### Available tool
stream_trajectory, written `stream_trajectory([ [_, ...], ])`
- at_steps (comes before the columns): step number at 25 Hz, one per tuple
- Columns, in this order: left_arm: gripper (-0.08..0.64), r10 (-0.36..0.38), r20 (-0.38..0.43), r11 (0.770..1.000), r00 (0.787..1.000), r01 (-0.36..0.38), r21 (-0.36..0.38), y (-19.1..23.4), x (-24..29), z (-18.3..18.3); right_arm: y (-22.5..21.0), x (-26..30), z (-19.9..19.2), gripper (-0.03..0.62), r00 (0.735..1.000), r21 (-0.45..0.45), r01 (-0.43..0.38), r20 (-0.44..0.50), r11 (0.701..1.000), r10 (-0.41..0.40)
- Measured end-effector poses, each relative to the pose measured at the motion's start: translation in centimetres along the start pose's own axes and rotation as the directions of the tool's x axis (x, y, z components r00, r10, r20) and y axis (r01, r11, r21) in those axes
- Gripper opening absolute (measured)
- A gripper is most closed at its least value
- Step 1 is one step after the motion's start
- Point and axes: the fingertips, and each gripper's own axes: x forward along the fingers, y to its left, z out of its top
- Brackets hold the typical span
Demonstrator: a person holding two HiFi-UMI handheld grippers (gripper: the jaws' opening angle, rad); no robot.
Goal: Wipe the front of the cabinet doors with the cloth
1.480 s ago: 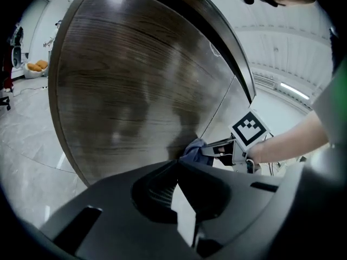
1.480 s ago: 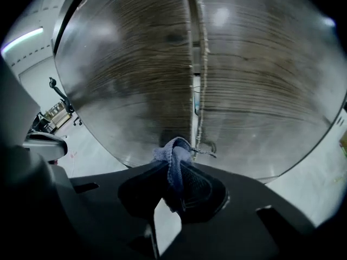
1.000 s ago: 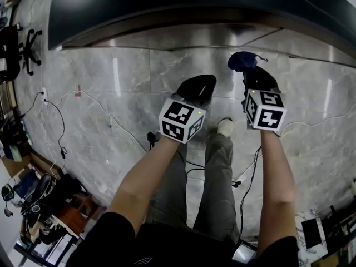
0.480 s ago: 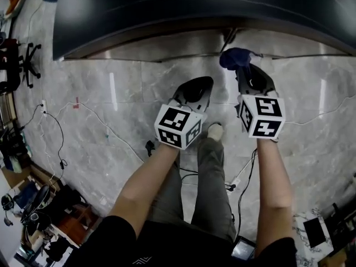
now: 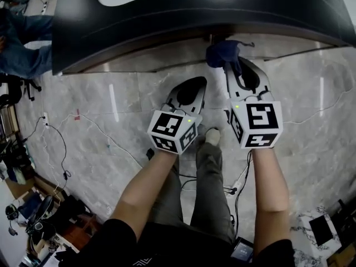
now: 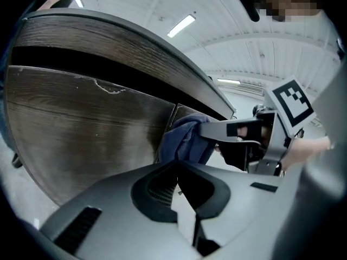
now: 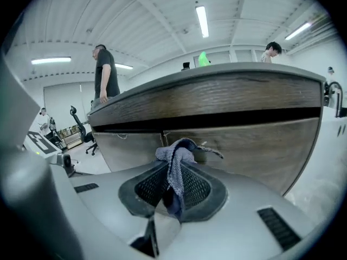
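Two grey two-jaw grippers out in the middle of the head view, one black-and-white marker cube on each. Left gripper (image 5: 193, 85) hanging above the pale marble floor (image 5: 111, 127), short of the cabinet; same left gripper (image 6: 178, 173) in its own view with jaws closed together along one seam, nothing between them. Right gripper (image 5: 235, 65) further up the frame, reaching under the edge of one long dark countertop (image 5: 167, 15), jaws pinched narrow on one dark blue woven cloth (image 5: 221, 53)

In the right gripper view, one strip of that cloth (image 7: 174, 158) running down between the jaws of the right gripper (image 7: 169, 194), the rest bunched past the tips. Behind it two dark wood-grain cabinet doors, left door (image 7: 127, 145) and right door (image 7: 260, 140), one vertical seam between them. Cloth bunched right at that seam, near the doors' top edge, below one dark recess; touching or just short, not clear

In the left gripper view, cloth (image 6: 184, 142) at centre against the right edge of the broad door (image 6: 81, 129), right gripper (image 6: 238, 129) coming in from the right of the frame

Elsewhere: one seated person in blue jeans (image 5: 19, 43) at upper left of the head view, thin cables (image 5: 61, 138) trailing over the floor at left; two standing people behind the counter, upper left (image 7: 104, 75) and upper right (image 7: 271, 50) of the right gripper view; one black office chair (image 7: 81, 131) at its left
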Motion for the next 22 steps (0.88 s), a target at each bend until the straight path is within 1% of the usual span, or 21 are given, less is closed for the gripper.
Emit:
stream_trajectory([
  [5, 0.000, -0.014, 0.015, 1.000, 1.000, 0.014, 0.008, -1.1, 0.7, 1.0, -0.8, 0.0, 1.5, 0.067, 1.000, -0.010, 0.008, 0.030, 1.000, -0.007],
  [12, 0.000, -0.040, 0.017, 0.999, 0.999, 0.039, 0.009, -2.9, 1.9, 1.3, -3.6, -1.1, 1.4, 0.067, 0.999, -0.026, 0.037, 0.031, 0.999, -0.037],
  [17, 0.000, -0.079, 0.016, 0.996, 0.997, 0.079, 0.031, -5.1, 3.0, 1.8, -7.8, -2.8, 1.4, 0.067, 0.994, -0.008, 0.105, 0.043, 0.994, -0.105],
  [22, 0.000, -0.123, 0.006, 0.991, 0.992, 0.123, 0.049, -7.2, 4.4, 1.9, -13.2, -4.8, 0.9, 0.067, 0.981, 0.023, 0.192, 0.036, 0.981, -0.193],
])
